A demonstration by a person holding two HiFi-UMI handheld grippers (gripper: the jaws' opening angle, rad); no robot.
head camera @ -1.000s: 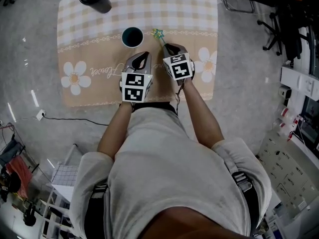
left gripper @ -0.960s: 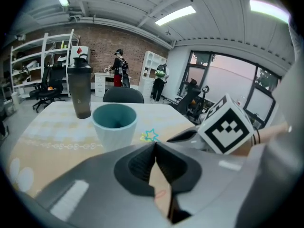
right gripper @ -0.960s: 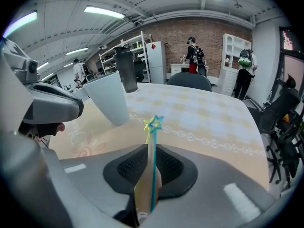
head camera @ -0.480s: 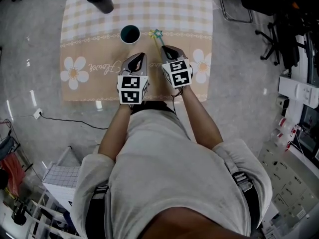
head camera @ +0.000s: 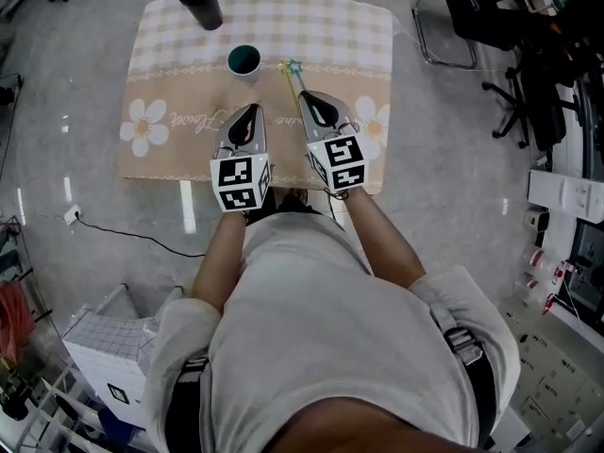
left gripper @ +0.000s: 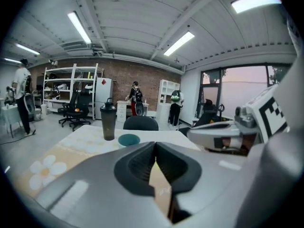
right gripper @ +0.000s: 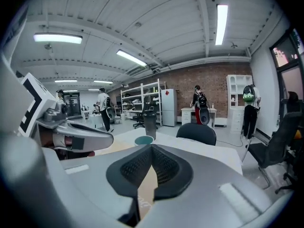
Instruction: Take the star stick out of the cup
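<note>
Just ahead of the right hand-held gripper (head camera: 312,100), the star stick (head camera: 293,72) lies flat on the desk (head camera: 160,74), outside the cup (head camera: 244,60) and just to its right. That gripper's jaws are pressed together on nothing. Alongside it, the left hand-held gripper (head camera: 248,111) is likewise clenched and empty, with the cup ahead of it and a dark bottle (head camera: 201,0) farther beyond.

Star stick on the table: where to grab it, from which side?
Probably the bare shaft below the star, from above, jaws across it: the star stick lies flat right of the cup, shaft pointing at the shut right gripper.
</note>
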